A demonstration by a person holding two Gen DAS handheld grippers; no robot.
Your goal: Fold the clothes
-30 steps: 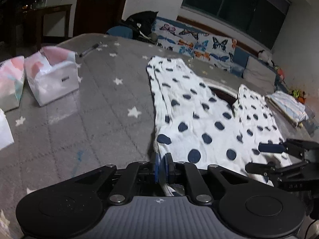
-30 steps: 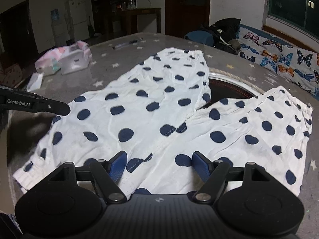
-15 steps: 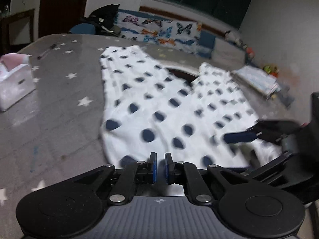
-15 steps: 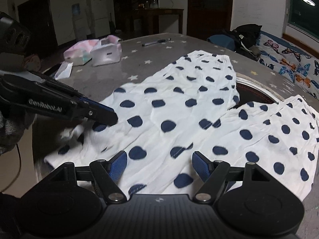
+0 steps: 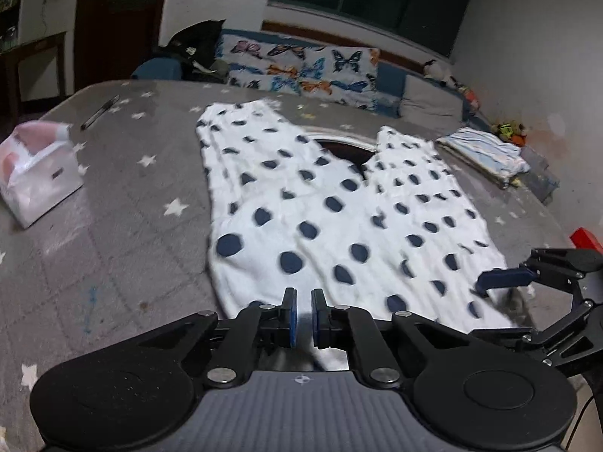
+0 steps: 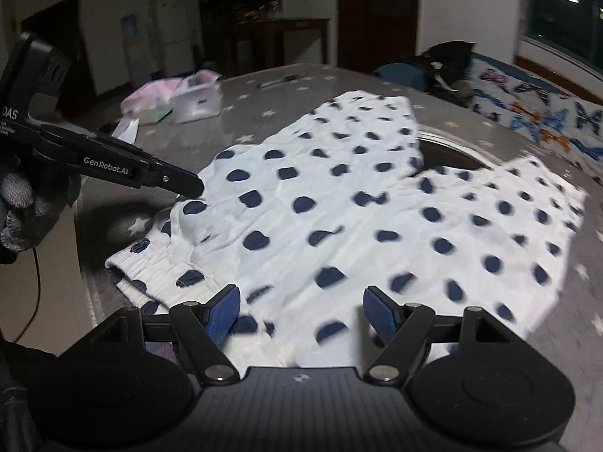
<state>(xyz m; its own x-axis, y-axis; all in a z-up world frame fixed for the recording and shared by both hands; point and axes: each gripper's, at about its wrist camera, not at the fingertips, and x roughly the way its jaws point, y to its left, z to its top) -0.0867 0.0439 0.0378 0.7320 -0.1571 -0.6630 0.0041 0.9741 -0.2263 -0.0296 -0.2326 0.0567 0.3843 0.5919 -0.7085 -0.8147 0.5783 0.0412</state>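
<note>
Grey star-print cloth covers the table (image 5: 113,233), and one pair of dotted trousers (image 5: 339,207) is spread flat on it. Beyond the trousers a pen (image 5: 98,113) lies; left of them two tissue packs (image 6: 177,101) sit. The fabric is judged light, limp and creasy, best taken at the elastic waistband (image 6: 150,263). The left gripper (image 5: 303,316) is pinched on the waistband; the right gripper (image 6: 301,312) is spread wide, empty.
</note>
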